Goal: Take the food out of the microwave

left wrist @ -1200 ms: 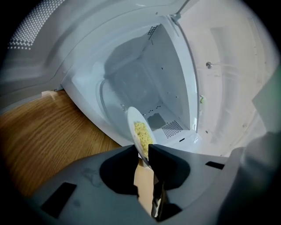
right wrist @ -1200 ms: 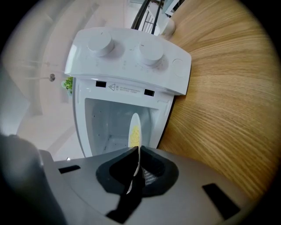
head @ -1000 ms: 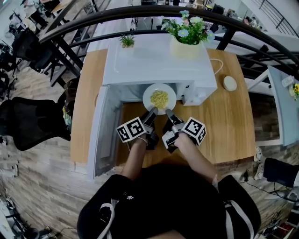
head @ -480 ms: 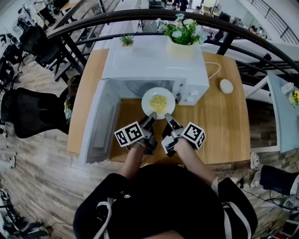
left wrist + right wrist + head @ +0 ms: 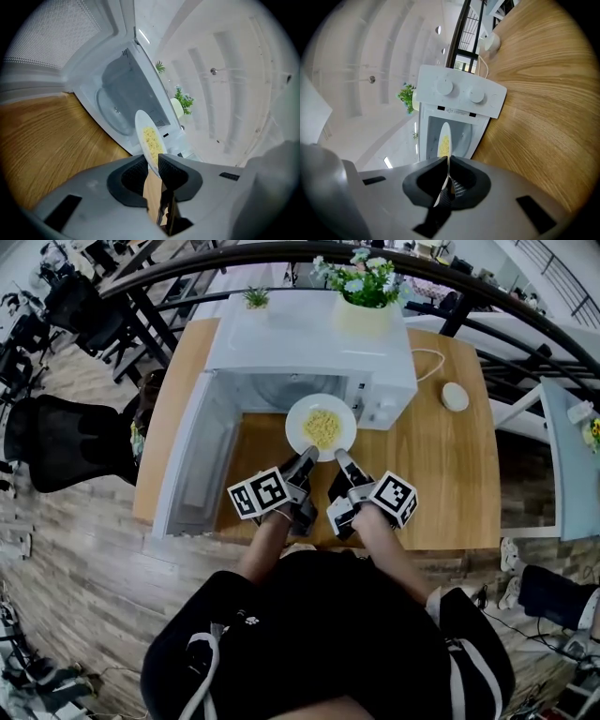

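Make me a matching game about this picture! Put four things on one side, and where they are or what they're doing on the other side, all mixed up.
Things:
1. plate
2. microwave door
3. flower pot
4. small round white thing

Places or states:
A. on top of the microwave
B. swung open
C. on the wooden table, to the right of the microwave
D. pinched at its rim by the left claw and the right claw

Pairs: 1-D, 2-B, 3-A, 4-C.
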The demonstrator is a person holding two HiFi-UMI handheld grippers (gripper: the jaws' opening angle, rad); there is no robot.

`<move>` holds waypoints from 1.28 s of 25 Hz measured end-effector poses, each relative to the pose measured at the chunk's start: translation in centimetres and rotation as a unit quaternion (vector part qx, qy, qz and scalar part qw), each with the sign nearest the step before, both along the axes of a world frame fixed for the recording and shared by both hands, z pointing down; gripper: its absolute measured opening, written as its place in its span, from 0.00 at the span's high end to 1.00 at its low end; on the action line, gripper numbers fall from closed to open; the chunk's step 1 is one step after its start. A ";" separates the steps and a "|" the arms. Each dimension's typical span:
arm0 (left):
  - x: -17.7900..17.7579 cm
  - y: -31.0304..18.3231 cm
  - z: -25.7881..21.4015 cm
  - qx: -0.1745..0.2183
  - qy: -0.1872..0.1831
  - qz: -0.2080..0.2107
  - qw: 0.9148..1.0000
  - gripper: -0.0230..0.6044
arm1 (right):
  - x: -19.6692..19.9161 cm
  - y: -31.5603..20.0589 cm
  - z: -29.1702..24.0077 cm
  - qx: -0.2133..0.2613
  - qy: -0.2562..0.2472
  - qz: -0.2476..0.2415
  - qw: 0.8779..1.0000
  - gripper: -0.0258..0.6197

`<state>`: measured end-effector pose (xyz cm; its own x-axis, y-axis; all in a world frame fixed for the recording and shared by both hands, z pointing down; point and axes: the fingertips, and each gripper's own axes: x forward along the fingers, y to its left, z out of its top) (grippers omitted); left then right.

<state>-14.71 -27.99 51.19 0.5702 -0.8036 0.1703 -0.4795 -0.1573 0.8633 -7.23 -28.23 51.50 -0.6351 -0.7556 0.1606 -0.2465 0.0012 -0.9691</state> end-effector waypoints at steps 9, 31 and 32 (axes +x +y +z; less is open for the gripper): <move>0.3 1.0 -0.8 0.004 0.000 -0.002 1.000 0.85 | 0.1 0.7 -0.8 0.011 -0.002 0.002 1.000 0.94; 0.4 1.5 -0.9 0.008 -0.006 0.003 1.000 0.85 | 0.2 1.1 -0.8 0.010 -0.013 0.008 1.000 0.94; 0.4 1.6 -0.9 0.007 -0.006 0.003 1.000 0.85 | 0.2 1.1 -0.7 0.009 -0.013 0.008 1.000 0.94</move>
